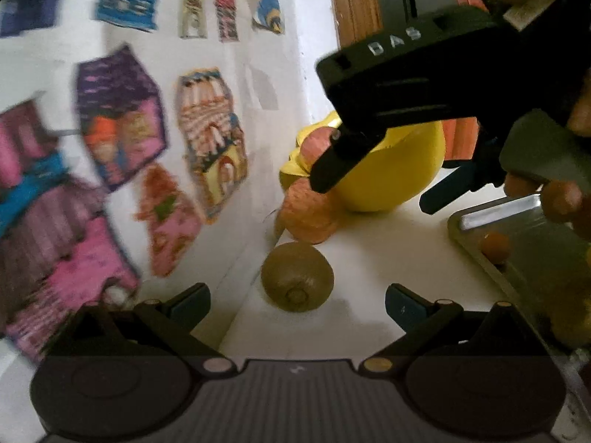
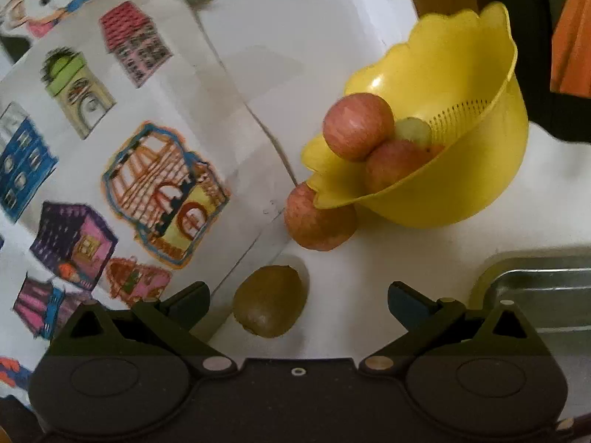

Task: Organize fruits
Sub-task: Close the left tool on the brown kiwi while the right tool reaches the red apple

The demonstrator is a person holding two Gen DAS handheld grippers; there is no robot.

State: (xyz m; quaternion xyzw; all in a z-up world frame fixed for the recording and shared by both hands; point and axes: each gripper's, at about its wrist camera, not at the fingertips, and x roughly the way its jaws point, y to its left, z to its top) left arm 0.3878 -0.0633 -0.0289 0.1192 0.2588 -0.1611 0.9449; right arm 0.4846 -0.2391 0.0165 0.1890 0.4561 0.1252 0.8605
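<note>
Coloured house drawings (image 2: 166, 188) on white wall; metal tray (image 2: 546, 288) at right.

White raised letters "DAS" stand on the black body of the right hand-held gripper (image 1: 424, 188), seen at the far right in the left wrist view. Nothing else is legible.

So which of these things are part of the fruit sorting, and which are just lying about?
Part of the job:
kiwi
apples
yellow bowl
left claw
right claw

Just there:
wall drawings
metal tray
</note>
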